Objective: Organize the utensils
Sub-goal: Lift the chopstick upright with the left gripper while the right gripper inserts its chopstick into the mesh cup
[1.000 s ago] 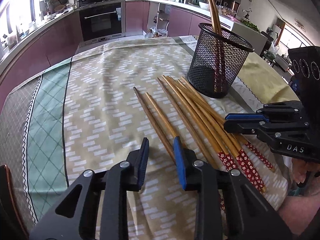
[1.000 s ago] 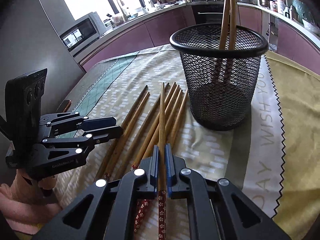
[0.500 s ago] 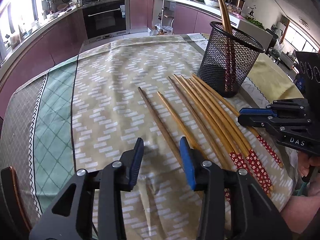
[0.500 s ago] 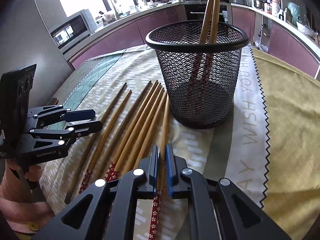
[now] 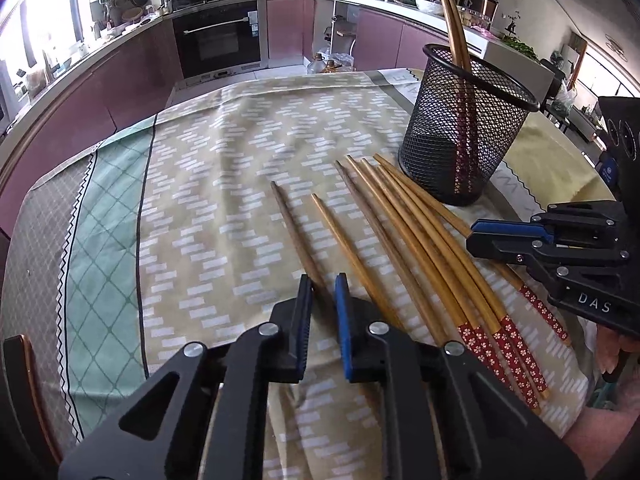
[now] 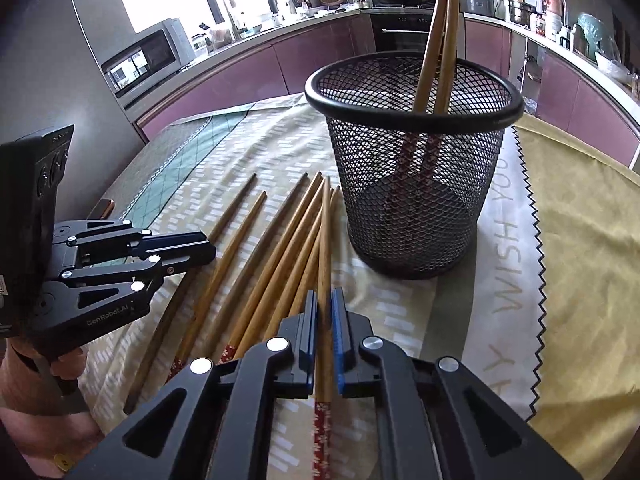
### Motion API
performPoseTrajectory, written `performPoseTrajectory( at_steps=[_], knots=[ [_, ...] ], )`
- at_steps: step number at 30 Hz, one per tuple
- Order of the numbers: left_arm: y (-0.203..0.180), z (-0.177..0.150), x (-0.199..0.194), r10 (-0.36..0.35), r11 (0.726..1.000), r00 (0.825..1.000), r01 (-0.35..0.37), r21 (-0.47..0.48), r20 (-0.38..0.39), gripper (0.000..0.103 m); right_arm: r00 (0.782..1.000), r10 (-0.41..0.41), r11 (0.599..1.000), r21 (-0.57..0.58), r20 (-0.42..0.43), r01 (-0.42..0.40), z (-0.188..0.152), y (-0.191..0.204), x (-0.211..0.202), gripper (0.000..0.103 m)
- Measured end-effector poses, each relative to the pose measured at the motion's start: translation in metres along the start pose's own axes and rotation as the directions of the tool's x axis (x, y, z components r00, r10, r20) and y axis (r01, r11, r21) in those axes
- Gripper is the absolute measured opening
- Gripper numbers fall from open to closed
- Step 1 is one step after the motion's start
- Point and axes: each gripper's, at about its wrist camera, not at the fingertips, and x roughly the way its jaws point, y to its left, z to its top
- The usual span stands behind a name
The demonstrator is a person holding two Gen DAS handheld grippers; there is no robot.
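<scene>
- The right tongs (image 6: 324, 312) are clamped on one wooden chopstick (image 6: 325, 240), gripped near its red flower-patterned end; its bare tip points toward 12 o'clock, ending just beside the base of the black mesh holder (image 6: 416, 200).
- In the right wrist view the holder stands upright at 1 o'clock from the tongs, on the patterned cloth (image 6: 508, 248) that covers the surface. Two chopsticks (image 6: 436, 40) stand inside it, patterned ends down, leaning on the far rim.
- The left tongs (image 5: 323, 288) are narrowly apart, straddling the darker chopstick (image 5: 292, 224), which lies at the 9 o'clock edge of the loose set. Whether the pads touch it I cannot tell.
- Just at its 3 o'clock side lies a single lighter chopstick (image 5: 344, 244), then a fan of several more (image 5: 420, 240), tips converging near the holder's foot and patterned ends (image 5: 504, 344) spread toward 5 o'clock.
- In the left wrist view the right tongs appear at 3 o'clock, over the fan's outermost stick.
- A kitchen oven (image 5: 220, 40) sits far behind at 11 o'clock.
</scene>
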Motion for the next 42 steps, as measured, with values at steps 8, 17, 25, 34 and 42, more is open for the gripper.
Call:
performPoseTrajectory(
  at_steps=[8, 17, 25, 34, 42],
  knots=[
    [0.002, -0.001, -0.02, -0.017, 1.0, 0.999, 0.018, -0.023, 0.039, 0.009, 0.997, 0.049, 0.999, -0.021, 0.055, -0.048, -0.001, 0.006, -0.024, 0.007],
    [-0.002, 0.006, -0.068, -0.096, 0.995, 0.986, 0.097, -0.003, 0.14, 0.008, 0.981, 0.105, 0.994, -0.053, 0.163, -0.097, 0.006, 0.014, -0.062, 0.007],
    [-0.004, 0.019, -0.113, -0.187, 0.982, 0.954, 0.189, 0.015, 0.236, 0.007, 0.959, 0.108, 0.994, -0.062, 0.261, -0.095, 0.016, 0.011, -0.094, 0.007],
    [-0.007, 0.033, -0.153, -0.244, 0.968, 0.905, 0.247, 0.036, 0.35, 0.007, 0.933, 0.117, 0.993, -0.06, 0.34, -0.102, 0.029, -0.002, -0.119, 0.006],
    [-0.01, 0.062, -0.169, -0.275, 0.957, 0.864, 0.29, 0.03, 0.422, 0.007, 0.915, 0.107, 0.993, -0.08, 0.39, -0.082, 0.049, -0.007, -0.14, 0.006]
  ],
)
